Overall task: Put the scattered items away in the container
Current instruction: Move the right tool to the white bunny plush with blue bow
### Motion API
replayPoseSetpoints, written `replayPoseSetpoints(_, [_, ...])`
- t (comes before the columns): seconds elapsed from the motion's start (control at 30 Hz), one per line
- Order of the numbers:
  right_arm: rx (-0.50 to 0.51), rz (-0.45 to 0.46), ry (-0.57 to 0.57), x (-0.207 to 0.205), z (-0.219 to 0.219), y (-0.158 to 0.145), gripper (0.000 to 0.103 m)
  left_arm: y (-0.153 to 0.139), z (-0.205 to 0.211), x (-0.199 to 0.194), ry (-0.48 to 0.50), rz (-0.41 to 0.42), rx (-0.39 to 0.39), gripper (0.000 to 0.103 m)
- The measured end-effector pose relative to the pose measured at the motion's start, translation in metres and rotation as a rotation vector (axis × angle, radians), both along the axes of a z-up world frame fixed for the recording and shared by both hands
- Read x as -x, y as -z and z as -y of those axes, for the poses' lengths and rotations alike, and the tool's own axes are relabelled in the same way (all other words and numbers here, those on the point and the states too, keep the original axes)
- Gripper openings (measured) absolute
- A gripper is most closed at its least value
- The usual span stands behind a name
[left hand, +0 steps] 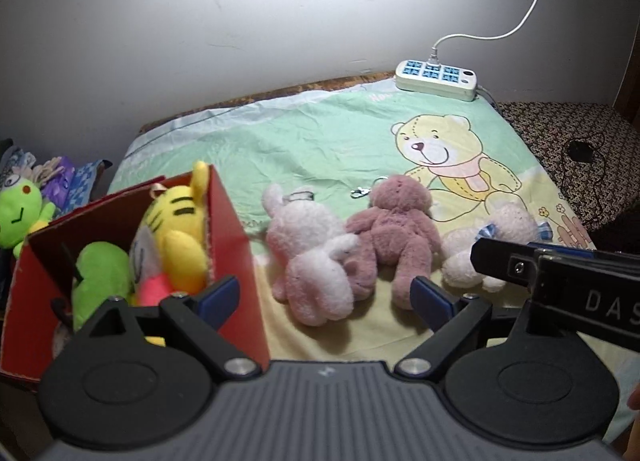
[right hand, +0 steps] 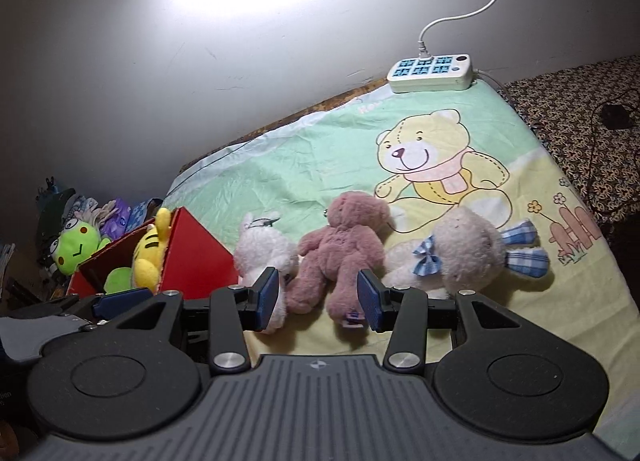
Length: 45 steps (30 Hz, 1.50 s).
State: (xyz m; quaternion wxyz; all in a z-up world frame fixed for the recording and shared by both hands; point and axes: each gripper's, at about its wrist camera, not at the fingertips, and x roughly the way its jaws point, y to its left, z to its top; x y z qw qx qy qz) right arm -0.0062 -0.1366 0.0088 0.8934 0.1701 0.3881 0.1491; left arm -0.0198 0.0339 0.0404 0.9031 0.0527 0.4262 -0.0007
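Note:
A red box (left hand: 236,261) stands on the bed at the left and holds a yellow tiger plush (left hand: 176,229), a green plush (left hand: 100,277) and something pink. Three toys lie to its right: a white bunny plush (left hand: 312,257), a dusty-pink bear (left hand: 396,229) and a cream plush with a blue bow (right hand: 460,249). My left gripper (left hand: 324,299) hovers open between the box and the bunny, holding nothing. My right gripper (right hand: 320,299) is open and narrower. The pink bear's (right hand: 340,249) legs show between its pads, which do not press on them. The red box (right hand: 196,257) sits to its left.
A white power strip (left hand: 436,79) with a cable lies at the bed's far edge by the wall. A green frog plush (left hand: 20,217) and other clutter sit off the bed on the left. A patterned cover (left hand: 568,141) with a black cord is on the right.

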Motion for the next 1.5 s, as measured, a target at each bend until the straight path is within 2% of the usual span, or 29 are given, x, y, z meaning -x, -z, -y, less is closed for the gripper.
replayPoseSetpoints(0.23, [0.004,-0.075,0.031,-0.011,0.033,0.024,0.047,0.029,0.031,-0.017,0.033,-0.095,0.038,0.092])
replayPoseSetpoints(0.53, [-0.006,-0.163,0.087,-0.024,0.066,0.051,0.052,0.056,0.060,-0.038,0.087,-0.164,0.061,0.092])
replayPoseSetpoints(0.83, [0.005,-0.195,0.163,-0.042,0.101,0.063,0.052,0.078,0.092,-0.054,0.175,-0.194,0.102,0.092])
replayPoseSetpoints(1.0, [0.001,-0.213,0.205,-0.054,0.122,0.072,0.053,0.085,0.107,-0.062,0.224,-0.175,0.128,0.092])
replayPoseSetpoints(1.13, [-0.029,-0.234,0.208,-0.067,0.129,0.079,0.054,0.091,0.112,-0.073,0.252,-0.174,0.174,0.092])
replayPoseSetpoints(1.23, [-0.059,-0.250,0.208,-0.078,0.132,0.084,0.054,0.101,0.118,-0.077,0.264,-0.193,0.158,0.092])
replayPoseSetpoints(1.3, [-0.066,-0.246,0.221,-0.086,0.136,0.087,0.054,0.103,0.119,-0.076,0.272,-0.199,0.154,0.092])
replayPoseSetpoints(1.5, [-0.090,-0.236,0.217,-0.115,0.140,0.095,0.054,0.106,0.112,-0.066,0.315,-0.240,0.210,0.092])
